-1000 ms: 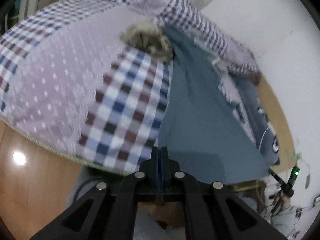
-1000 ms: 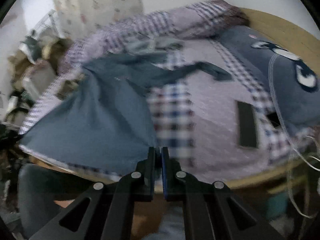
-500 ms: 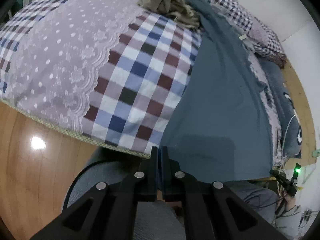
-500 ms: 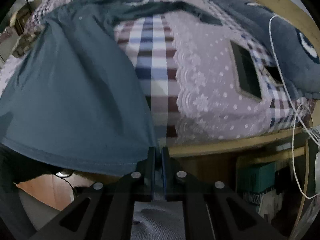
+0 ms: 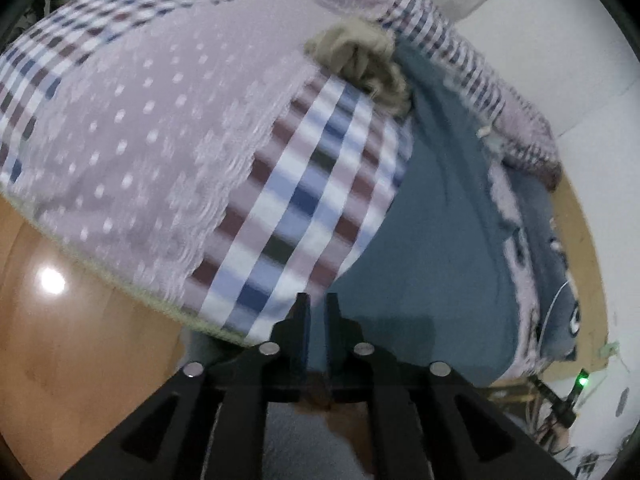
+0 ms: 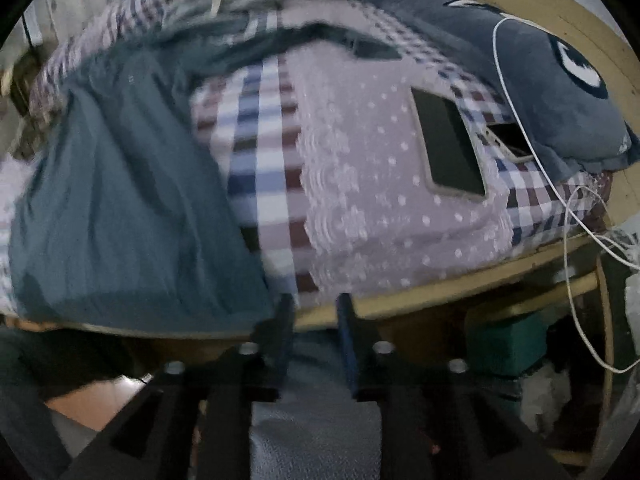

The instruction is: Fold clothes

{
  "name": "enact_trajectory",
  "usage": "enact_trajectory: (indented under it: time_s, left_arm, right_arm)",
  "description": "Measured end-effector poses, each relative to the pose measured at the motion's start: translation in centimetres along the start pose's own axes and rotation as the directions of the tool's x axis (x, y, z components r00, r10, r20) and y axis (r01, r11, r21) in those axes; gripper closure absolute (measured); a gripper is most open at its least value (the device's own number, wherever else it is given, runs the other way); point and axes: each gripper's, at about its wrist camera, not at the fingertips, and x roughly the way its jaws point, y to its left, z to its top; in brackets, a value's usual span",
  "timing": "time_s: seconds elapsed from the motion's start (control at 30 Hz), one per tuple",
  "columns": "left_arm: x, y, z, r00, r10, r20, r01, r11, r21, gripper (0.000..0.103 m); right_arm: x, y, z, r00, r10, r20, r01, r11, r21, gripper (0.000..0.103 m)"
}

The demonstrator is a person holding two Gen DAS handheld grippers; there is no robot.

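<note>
Bedding in lilac dots and plaid checks fills both wrist views, with a blue-grey garment (image 5: 440,216) spread across the bed (image 5: 152,128) and running from the upper centre of the left view down to its lower middle. The garment's near hem hangs at the bed's edge, just ahead of the left gripper (image 5: 316,312), whose jaws stand slightly parted with a narrow gap; blue cloth shows in that gap, but whether the cloth lies between them or only behind cannot be told. In the right view the same garment (image 6: 128,208) covers the left half of the frame, its lower edge draped over the bed's side. The right gripper (image 6: 316,312) sits at the bottom centre with its jaws released and clearly apart, just right of the garment's corner and holding nothing. A crumpled beige cloth (image 5: 360,60) rests on the bed in the upper centre of the left view, touching the garment's far end. A dark phone (image 6: 448,148) lies flat on the dotted cover in the right half of the right view, well apart from the garment. A grey-blue plush pillow (image 6: 540,80) with a white eye patch occupies the upper right, with a white cable (image 6: 520,120) crossing it. Both views are motion-blurred.
</note>
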Motion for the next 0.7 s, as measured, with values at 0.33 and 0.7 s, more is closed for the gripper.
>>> enact_trajectory:
  time_s: [0.33, 0.7]
  left_arm:
    - [1.8, -11.4, 4.4, 0.964, -0.241, 0.113, 0.218, 0.958, 0.188, 0.026]
    - [13.4, -24.3, 7.5, 0.917, -0.398, 0.029, 0.364, 0.864, 0.347, 0.016]
  right_arm:
    - [-0.6, 0.2, 5.4, 0.972, 0.165, 0.169, -0.186, 0.976, 0.114, 0.059]
    - [6.5, 2.0, 16.3, 0.886, 0.378, 0.270, -0.438, 0.873, 0.216, 0.054]
